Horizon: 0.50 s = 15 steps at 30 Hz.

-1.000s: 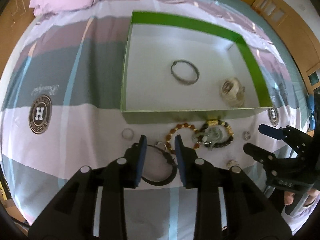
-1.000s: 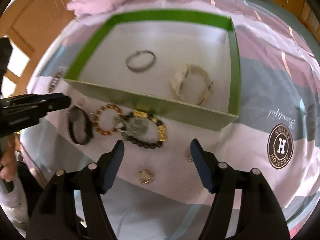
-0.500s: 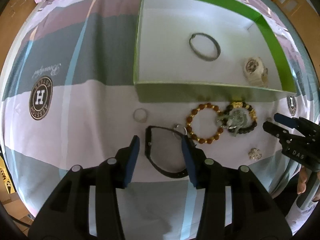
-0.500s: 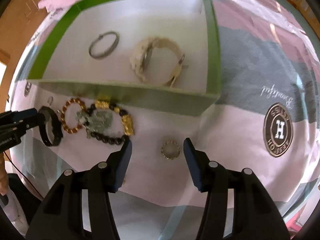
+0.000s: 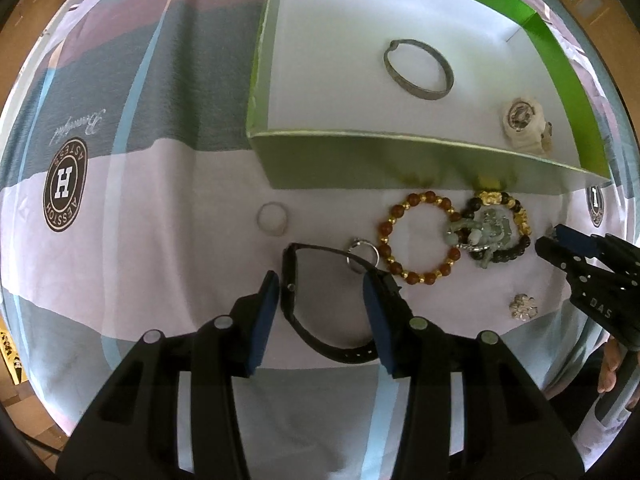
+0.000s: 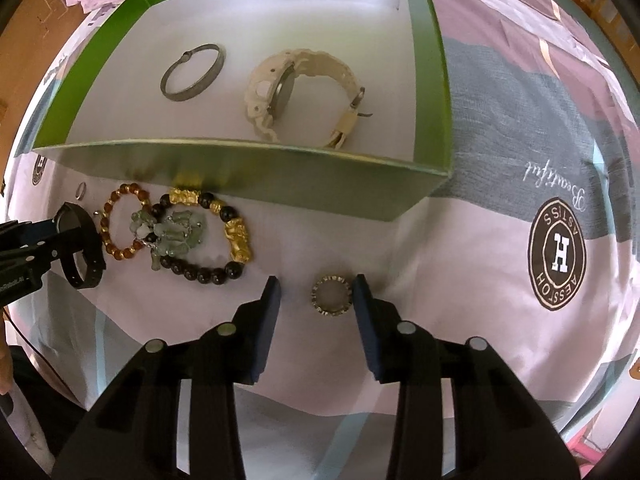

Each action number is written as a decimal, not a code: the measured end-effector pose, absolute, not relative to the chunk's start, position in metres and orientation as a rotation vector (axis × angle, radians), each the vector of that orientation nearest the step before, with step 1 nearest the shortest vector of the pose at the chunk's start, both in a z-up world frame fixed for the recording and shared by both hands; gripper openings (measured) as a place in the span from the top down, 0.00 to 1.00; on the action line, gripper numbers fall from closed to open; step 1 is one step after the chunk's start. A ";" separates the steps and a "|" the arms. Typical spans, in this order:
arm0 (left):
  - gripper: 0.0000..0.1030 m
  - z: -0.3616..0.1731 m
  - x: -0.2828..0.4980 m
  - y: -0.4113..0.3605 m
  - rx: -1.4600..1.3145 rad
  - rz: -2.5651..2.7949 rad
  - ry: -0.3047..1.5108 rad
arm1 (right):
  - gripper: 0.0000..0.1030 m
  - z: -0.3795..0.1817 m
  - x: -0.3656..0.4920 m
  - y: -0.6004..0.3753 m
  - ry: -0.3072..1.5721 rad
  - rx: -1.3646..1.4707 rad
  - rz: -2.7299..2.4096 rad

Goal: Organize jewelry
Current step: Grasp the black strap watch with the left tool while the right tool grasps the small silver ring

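Step in hand, as I read it: double pick. Both claws are lined up on pieces outside the green box (image 5: 400, 160); nothing is gripped yet.

Left gripper (image 5: 320, 280): jaws spread, straddling the black band (image 5: 296, 304) near the bedspread's front edge. Band sits between the pads, closer to the left one. A small silver ring (image 5: 362, 254) overlaps the band's thin strap just ahead of the right pad.

Right gripper (image 6: 316, 284): jaws spread around the studded ring (image 6: 331, 295), which lies flat, almost touching the right pad.

Next move probably: close each claw, lift, carry over the box's near wall, drop inside.

Already in the box: metal bangle (image 6: 192, 72) and cream watch (image 6: 296, 96).

Left on the bedspread (image 6: 500, 128) along the near wall: amber bead bracelet (image 5: 416, 236), black-and-gold bracelet (image 6: 216, 236) with a jade charm (image 6: 172, 236) across it, a plain ring (image 5: 272, 218), a flower charm (image 5: 522, 306).

Risks: the silver ring could snag on the band during the lift. The flat studded ring may slip out rather than pinch.
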State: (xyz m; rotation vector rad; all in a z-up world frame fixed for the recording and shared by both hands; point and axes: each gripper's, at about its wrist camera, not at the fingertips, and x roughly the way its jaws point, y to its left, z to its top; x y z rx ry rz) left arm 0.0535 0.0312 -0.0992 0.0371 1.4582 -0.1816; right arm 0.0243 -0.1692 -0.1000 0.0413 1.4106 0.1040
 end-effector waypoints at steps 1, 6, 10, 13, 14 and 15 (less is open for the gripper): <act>0.57 -0.101 0.054 0.032 0.037 -0.180 1.461 | 0.62 -0.100 0.024 -0.168 1.410 0.040 0.103; 0.68 -0.108 0.057 0.035 0.052 -0.159 1.462 | 0.62 -0.098 0.023 -0.171 1.406 0.022 0.101; 0.75 -0.109 0.059 0.040 0.037 -0.169 1.463 | 0.65 -0.098 0.019 -0.164 1.401 0.012 0.106; 0.76 -0.109 0.059 0.041 0.045 -0.168 1.461 | 0.67 -0.099 0.020 -0.162 1.400 0.013 0.109; 0.76 -0.110 0.058 0.041 0.046 -0.168 1.460 | 0.67 -0.100 0.020 -0.160 1.400 0.014 0.109; 0.76 -0.109 0.058 0.040 0.047 -0.167 1.460 | 0.67 -0.099 0.020 -0.163 1.401 0.012 0.109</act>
